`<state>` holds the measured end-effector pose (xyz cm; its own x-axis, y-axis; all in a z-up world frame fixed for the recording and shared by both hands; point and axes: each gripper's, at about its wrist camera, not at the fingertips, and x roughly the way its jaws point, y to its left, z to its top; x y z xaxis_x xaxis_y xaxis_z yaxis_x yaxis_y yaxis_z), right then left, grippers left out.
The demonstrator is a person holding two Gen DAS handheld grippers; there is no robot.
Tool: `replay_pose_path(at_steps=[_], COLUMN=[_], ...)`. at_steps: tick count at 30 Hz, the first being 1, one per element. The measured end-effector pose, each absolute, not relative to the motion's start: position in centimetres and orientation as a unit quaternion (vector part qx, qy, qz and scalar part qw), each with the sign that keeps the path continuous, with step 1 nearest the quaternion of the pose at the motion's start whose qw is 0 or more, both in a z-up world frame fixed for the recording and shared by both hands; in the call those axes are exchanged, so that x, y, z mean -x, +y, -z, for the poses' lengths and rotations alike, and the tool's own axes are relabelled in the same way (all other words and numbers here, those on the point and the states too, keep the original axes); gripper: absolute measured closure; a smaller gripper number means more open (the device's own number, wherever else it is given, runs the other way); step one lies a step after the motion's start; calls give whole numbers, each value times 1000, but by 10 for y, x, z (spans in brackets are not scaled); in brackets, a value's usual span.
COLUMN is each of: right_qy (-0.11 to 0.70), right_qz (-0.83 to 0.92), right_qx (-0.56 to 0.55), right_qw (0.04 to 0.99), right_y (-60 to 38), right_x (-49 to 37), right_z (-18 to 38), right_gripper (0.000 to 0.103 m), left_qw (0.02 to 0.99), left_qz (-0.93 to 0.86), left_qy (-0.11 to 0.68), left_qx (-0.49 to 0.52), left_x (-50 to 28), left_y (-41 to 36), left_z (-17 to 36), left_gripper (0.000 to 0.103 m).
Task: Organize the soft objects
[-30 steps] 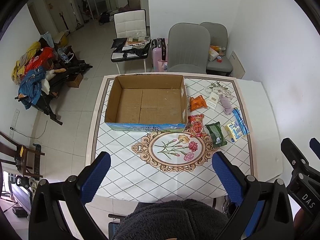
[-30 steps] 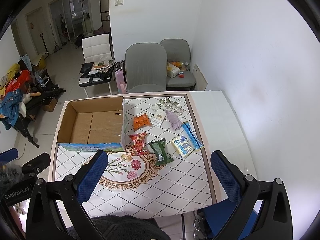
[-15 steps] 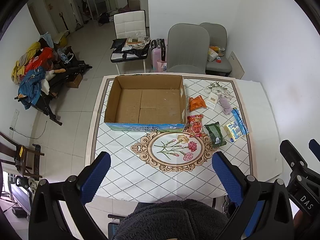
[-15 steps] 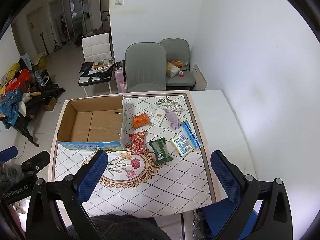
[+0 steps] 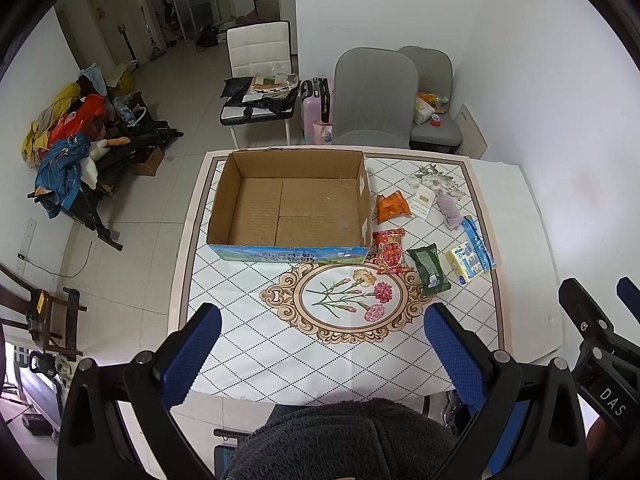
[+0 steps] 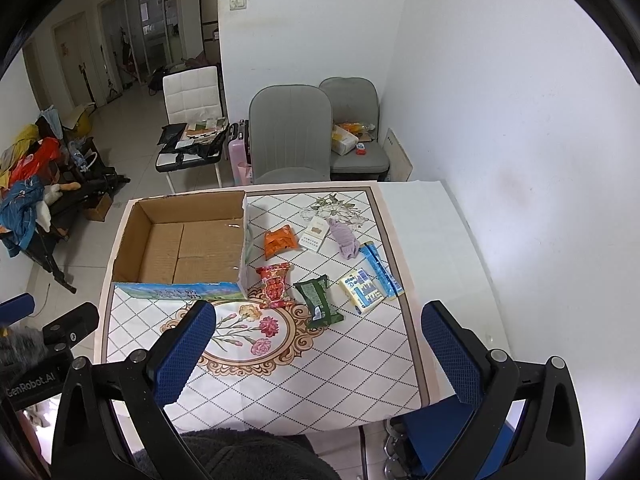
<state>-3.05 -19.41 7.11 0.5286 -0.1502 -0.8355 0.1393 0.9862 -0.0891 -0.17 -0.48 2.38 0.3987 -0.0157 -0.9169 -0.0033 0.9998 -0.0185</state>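
Note:
An open, empty cardboard box (image 5: 292,204) (image 6: 188,242) stands on the left of the patterned tablecloth (image 5: 344,332). To its right lie an orange packet (image 5: 392,207) (image 6: 279,241), a red packet (image 5: 390,250) (image 6: 275,285), a green packet (image 5: 429,268) (image 6: 319,299), a white pack (image 6: 316,234), a lilac soft item (image 5: 450,209) (image 6: 345,237), a yellow-blue pack (image 6: 363,289) and a blue sachet (image 6: 380,270). My left gripper (image 5: 320,356) and right gripper (image 6: 318,350) are both open and empty, high above the table's near edge.
Two grey chairs (image 5: 374,96) stand behind the table, with a pink suitcase (image 5: 316,108) and a white chair (image 5: 260,80) holding clutter. A white wall runs along the right. Clothes are piled on a rack (image 5: 64,148) at the left.
Both views have drifted slightly; the table and its objects sit a little higher in frame. Nothing on the table has moved. Both grippers stay open.

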Motion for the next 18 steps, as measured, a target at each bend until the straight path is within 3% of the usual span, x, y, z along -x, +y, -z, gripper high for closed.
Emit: replay_pose_path(at_steps=[18], right_qy=[478], right_qz=[82], right_qx=[6], right_qw=[875], right_y=[-194], right_x=[31], right_z=[-71], right_gripper=[0], left_qw=[837], left_qz=[4], left_qy=[546], left_qx=[8], left_x=[4], left_y=[-4], left_z=[-23], left_gripper=[0])
